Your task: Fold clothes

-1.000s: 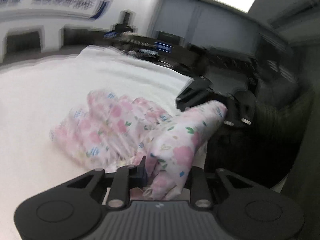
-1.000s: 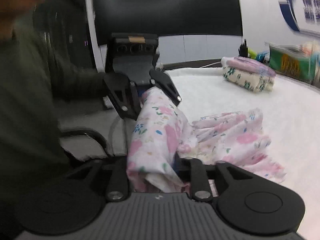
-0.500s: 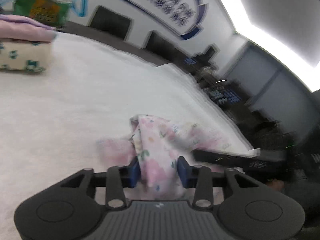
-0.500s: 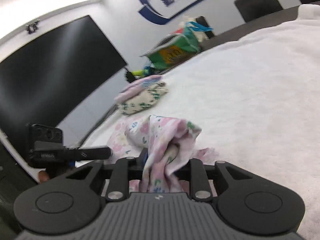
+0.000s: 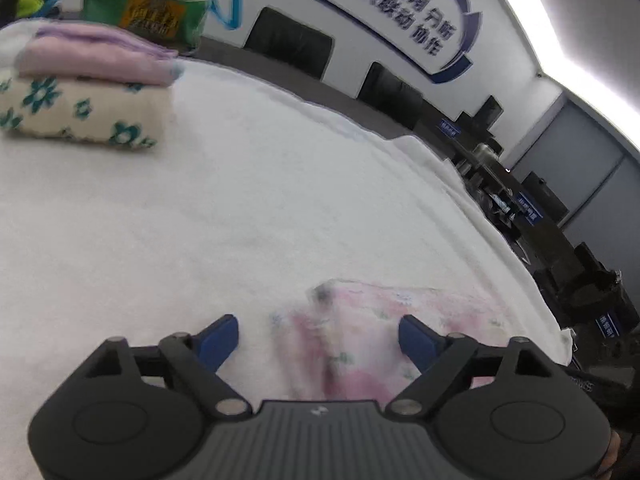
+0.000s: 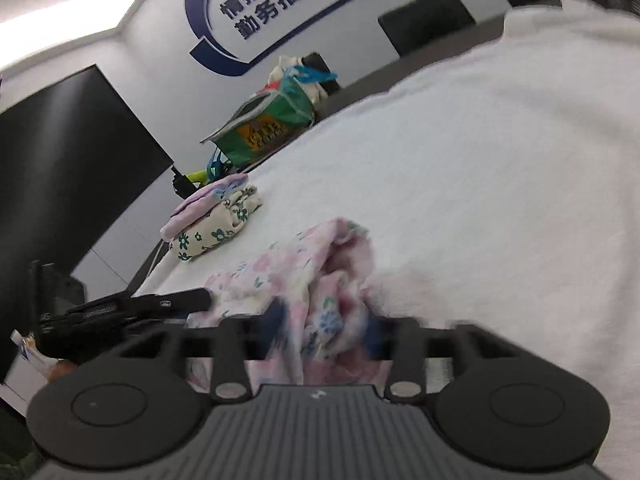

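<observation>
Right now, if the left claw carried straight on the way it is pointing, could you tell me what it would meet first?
Most likely the pink flowered garment, which lies between the left claw's open jaws, which have just been opening. Beyond it is only the white cloth; depth is hard to judge.

Black ribbed claw [image 5: 319, 334] bodies with silver screws and blue pads [image 5: 218, 336]

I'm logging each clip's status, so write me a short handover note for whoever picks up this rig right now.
Left claw: open, jaws just widened, released the pink floral garment lying between its fingers.
Right claw: jaws just narrowed, pinching a bunch of the same garment.
Garment sits crumpled on the white table cover.
Done: two folded pieces stacked at the far side, by the green bag.
Left: spread and fold the floral garment, add it to the stack.
</observation>
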